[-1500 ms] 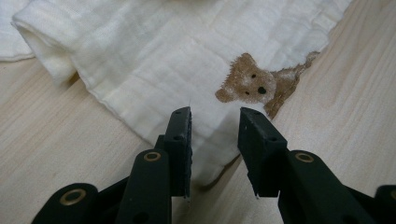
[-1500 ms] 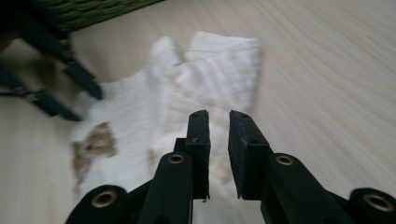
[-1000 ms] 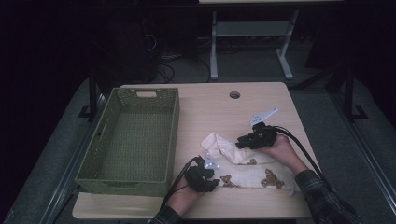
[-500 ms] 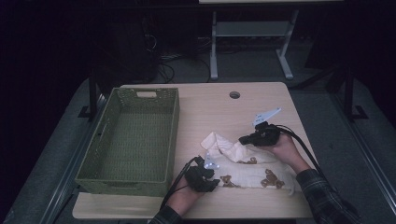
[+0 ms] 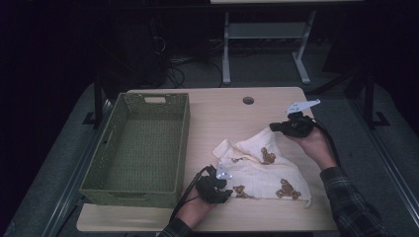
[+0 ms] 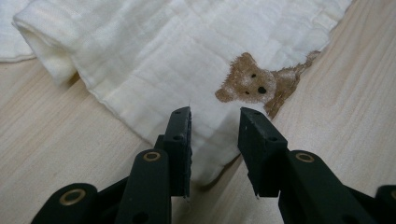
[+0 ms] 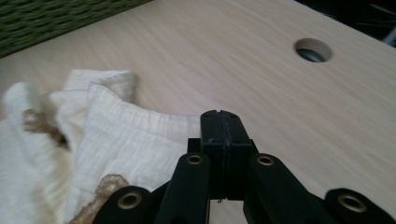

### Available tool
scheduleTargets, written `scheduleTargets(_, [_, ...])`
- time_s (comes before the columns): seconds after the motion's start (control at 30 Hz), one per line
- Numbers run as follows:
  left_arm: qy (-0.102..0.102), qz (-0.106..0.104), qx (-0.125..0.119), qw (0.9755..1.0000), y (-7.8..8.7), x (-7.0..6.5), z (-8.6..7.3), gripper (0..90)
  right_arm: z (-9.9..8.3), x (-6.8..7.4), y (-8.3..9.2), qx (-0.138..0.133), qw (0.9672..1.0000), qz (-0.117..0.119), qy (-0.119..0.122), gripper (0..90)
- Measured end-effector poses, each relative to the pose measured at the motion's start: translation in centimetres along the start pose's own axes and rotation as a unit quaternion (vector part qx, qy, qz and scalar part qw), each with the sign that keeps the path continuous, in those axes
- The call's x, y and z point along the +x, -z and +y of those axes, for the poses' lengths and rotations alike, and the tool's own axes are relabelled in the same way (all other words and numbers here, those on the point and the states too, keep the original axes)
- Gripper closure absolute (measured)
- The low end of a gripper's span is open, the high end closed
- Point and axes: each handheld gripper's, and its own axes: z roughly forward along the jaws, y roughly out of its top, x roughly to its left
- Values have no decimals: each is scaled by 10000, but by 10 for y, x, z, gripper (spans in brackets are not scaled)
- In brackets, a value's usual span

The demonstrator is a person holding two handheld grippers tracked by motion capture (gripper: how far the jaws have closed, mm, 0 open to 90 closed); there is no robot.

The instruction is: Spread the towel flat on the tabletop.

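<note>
A cream cloth printed with brown bears lies spread on the wooden table, right of centre. My right gripper is shut on the cloth's far corner and holds it a little above the table; in the right gripper view the jaws stand pressed together with the cloth running up to them. My left gripper rests at the cloth's near left edge. Its jaws stand apart over the cloth, beside a bear print, and pinch nothing.
A green woven basket stands empty on the left half of the table; its wall also appears in the right gripper view. A round cable hole sits near the table's far edge. A grey metal frame stands on the floor behind.
My right gripper has moved right and up, drawing the cloth's corner out so the bunched cloth spreads wider. The left gripper has stayed in place.
</note>
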Motion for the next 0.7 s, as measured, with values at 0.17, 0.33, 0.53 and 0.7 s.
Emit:
scheduleTargets(0.17, [-7,6,15,10000,0,0,0,640,-3,-24,-5,190,9988,-396,-209,892])
scheduleTargets(0.33, [22,0,-11,10000,0,-1,0,640,-7,-47,-10,311,9965,-658,-414,892])
scheduleTargets(0.53, [11,8,7,10000,0,-1,0,637,-14,-65,-17,467,9930,-924,-563,892])
scheduleTargets(0.7, [9,5,11,10000,0,-1,0,635,-22,-82,-17,613,9874,-1252,-753,893])
